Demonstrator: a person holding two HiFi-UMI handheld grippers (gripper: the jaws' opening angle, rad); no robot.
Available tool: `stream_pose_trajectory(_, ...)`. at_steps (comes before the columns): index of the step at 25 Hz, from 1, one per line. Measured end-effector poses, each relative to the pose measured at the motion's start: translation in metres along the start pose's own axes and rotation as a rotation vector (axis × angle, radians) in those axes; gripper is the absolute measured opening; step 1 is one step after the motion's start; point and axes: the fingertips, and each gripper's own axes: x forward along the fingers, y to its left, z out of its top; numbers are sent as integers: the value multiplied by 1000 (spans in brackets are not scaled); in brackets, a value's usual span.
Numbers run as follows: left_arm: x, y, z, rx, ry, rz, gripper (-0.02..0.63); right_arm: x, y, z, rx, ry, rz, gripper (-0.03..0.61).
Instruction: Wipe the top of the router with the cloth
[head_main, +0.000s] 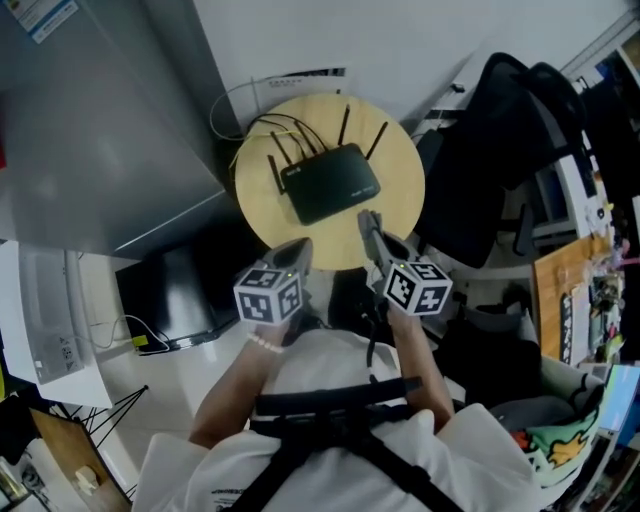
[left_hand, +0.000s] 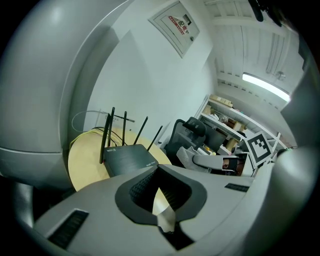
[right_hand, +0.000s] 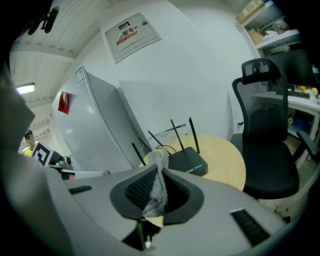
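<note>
A black router (head_main: 330, 182) with several antennas lies in the middle of a round wooden table (head_main: 400, 205). Both grippers hover at the table's near edge, short of the router. My right gripper (head_main: 366, 220) is shut on a grey cloth (right_hand: 159, 192), which sticks up between the jaws in the right gripper view, with the router (right_hand: 189, 162) beyond it. My left gripper (head_main: 298, 247) is to the left, its jaws together with nothing in them. In the left gripper view (left_hand: 157, 167) the router (left_hand: 129, 157) sits just ahead, and the cloth (left_hand: 187, 155) hangs from the right gripper.
A black office chair (head_main: 500, 150) stands right of the table. A tall grey cabinet (head_main: 90, 120) stands left of it. Yellow cables (head_main: 275, 125) run off the table's far side. A cluttered desk (head_main: 590, 290) is at the far right, a dark screen (head_main: 170, 295) on the floor.
</note>
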Motion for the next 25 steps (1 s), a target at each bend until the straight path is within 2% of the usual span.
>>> stream_pose_trajectory(12,67,20,37,-50,-17,61,-3,102,-54,45,-105,104,8,37)
stream_pose_trajectory(20,116,33,51,-95,-3,85,-3,176,-104,55,-157,197,-87,38)
stream_pose_trajectory(25,131,42,55,-121,5,107,-3,216,-127,61,-217,215,-205,38)
